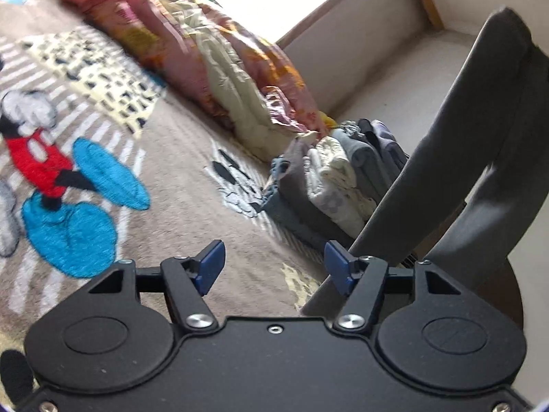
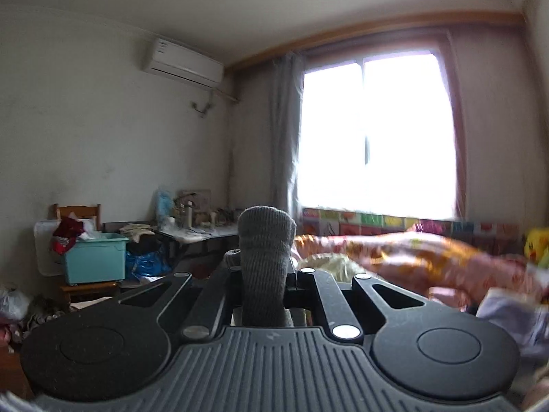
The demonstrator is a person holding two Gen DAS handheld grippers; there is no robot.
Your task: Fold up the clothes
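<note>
Right now my right hand-held gripper (image 2: 264, 285) is clamped on a grey knitted garment (image 2: 266, 250); it hangs long and dark beside my wide-open, empty left hand-held gripper (image 1: 272, 267), above the bed's patterned blanket (image 1: 178, 158).

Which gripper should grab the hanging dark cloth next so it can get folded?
Probably the left. The left gripper is open and empty, and the dark cloth hangs right beside its right finger. The right gripper is already shut on a gray knit piece and points at the window.
</note>
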